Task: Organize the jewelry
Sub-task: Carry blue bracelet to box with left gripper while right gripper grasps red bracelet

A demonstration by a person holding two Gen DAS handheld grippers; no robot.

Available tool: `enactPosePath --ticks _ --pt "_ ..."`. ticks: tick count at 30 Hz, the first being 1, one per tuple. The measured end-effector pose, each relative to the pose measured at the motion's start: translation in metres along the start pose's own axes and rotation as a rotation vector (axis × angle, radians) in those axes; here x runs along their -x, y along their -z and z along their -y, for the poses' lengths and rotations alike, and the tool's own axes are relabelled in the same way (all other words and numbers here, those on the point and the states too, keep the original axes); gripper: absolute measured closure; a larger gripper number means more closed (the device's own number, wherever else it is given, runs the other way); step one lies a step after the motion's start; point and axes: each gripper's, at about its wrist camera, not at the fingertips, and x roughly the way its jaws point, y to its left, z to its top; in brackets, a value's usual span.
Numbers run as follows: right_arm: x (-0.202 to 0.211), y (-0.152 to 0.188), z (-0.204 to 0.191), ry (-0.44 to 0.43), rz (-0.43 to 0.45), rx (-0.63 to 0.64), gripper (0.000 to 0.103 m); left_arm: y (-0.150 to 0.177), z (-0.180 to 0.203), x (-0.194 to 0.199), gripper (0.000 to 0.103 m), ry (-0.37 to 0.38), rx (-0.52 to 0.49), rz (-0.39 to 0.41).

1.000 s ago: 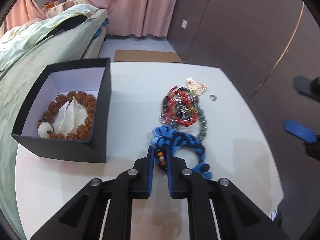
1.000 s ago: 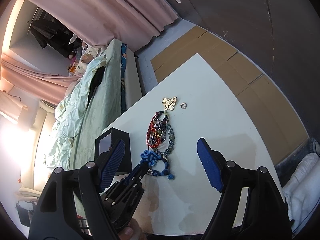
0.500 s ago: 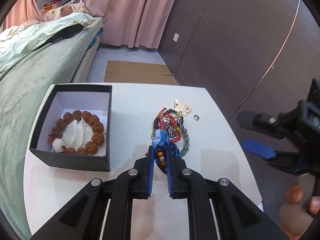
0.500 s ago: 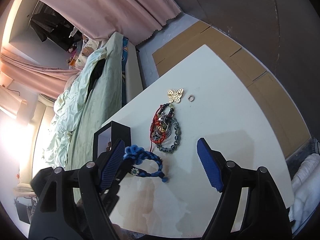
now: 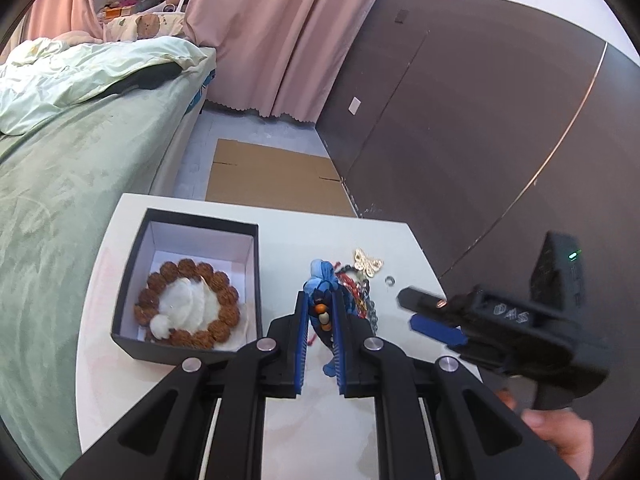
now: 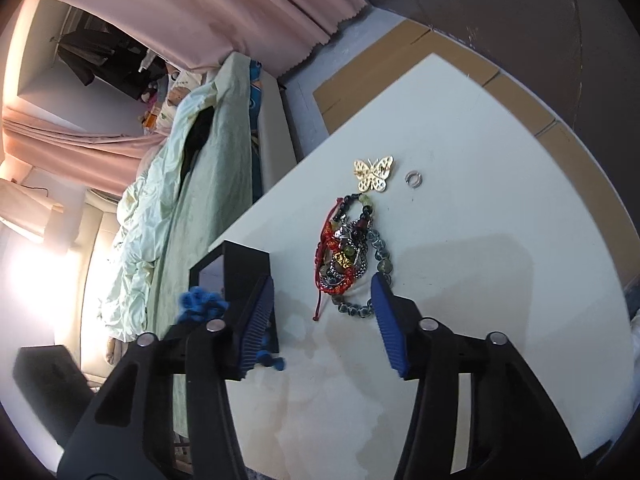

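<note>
My left gripper (image 5: pixel 320 308) is shut on a blue braided bracelet (image 5: pixel 321 280) with small orange and white beads, held high above the white table (image 5: pixel 280 432). The bracelet also shows blurred in the right wrist view (image 6: pixel 202 302). A black box (image 5: pixel 132 280) to the left holds a brown bead bracelet (image 5: pixel 224 312) around white paper. My right gripper (image 6: pixel 322 308) is open and empty above a pile of bracelets (image 6: pixel 348 252), red cord and dark beads. A gold butterfly (image 6: pixel 373 173) and a small silver ring (image 6: pixel 414 178) lie beyond the pile.
A bed with a green cover (image 5: pixel 60 184) runs along the table's left side. Flat cardboard (image 5: pixel 272 178) lies on the floor past the far edge. A dark wall (image 5: pixel 480 128) stands to the right. The right gripper's body (image 5: pixel 504 328) hangs at the left view's right side.
My left gripper has lifted the blue bracelet off the table and risen high. My right gripper has moved lower and closer over the pile of bracelets.
</note>
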Motion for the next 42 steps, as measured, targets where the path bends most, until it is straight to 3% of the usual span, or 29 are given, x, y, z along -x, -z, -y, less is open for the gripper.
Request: enactPosePath --ticks 14,17,18,19,29,35,42 --pt "-0.043 0.004 0.016 0.017 -0.089 -0.081 0.068 -0.011 -0.016 0.007 0.093 0.013 0.050 0.011" --pt "-0.047 0.005 0.017 0.026 -0.092 -0.087 0.082 -0.011 -0.017 0.008 0.093 0.012 0.051 0.011" --pt "-0.048 0.005 0.019 0.027 -0.092 -0.094 0.091 -0.010 -0.018 0.009 0.093 0.012 0.051 0.011" --pt "-0.046 0.006 0.020 0.027 -0.088 -0.099 0.093 -0.010 -0.019 0.009 0.093 0.011 0.051 0.012" --pt "-0.004 0.008 0.008 -0.027 0.001 -0.049 0.094 -0.009 -0.025 0.022 0.093 0.000 0.053 0.032" --pt "0.019 0.008 -0.006 -0.108 0.065 -0.012 0.094 -0.012 -0.033 0.030 0.093 -0.014 0.067 0.053" --pt "0.023 0.012 -0.034 -0.205 0.079 0.042 0.094 -0.020 -0.051 0.035 0.093 -0.034 0.102 0.080"
